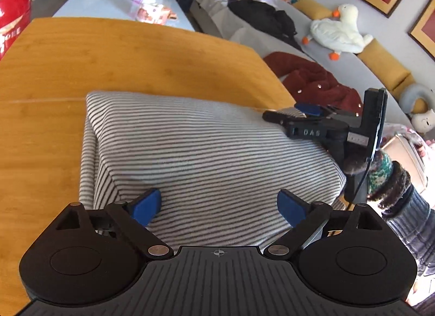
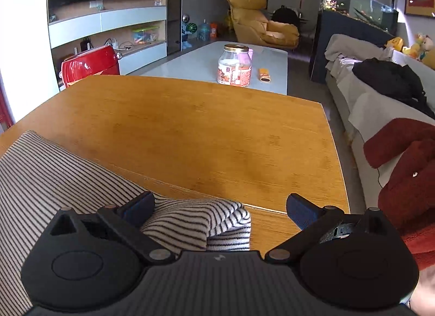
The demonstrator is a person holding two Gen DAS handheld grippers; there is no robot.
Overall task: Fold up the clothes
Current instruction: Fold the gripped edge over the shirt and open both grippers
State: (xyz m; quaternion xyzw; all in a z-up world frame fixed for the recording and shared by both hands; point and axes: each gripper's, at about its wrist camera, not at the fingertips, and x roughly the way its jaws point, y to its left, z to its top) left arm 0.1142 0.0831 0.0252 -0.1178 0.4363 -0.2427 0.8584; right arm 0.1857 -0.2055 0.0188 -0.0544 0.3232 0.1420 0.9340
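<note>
A folded black-and-white striped garment [image 1: 195,152] lies on the wooden table [image 1: 108,57]. My left gripper [image 1: 218,207] is open, its blue pads spread over the garment's near edge, holding nothing. My right gripper [image 1: 288,113] shows in the left wrist view at the garment's far right corner. In the right wrist view my right gripper [image 2: 223,207] is open, with a folded corner of the striped garment [image 2: 201,223] lying between its pads, not clamped. The wooden table [image 2: 204,131] stretches ahead of it.
A grey sofa [image 1: 339,65] at the right carries a red fleece coat [image 1: 312,79], a black bag [image 1: 266,16] and a white goose toy [image 1: 337,33]. A low white table [image 2: 190,57] with a jar [image 2: 235,65] stands beyond. A red appliance [image 2: 89,64] sits far left.
</note>
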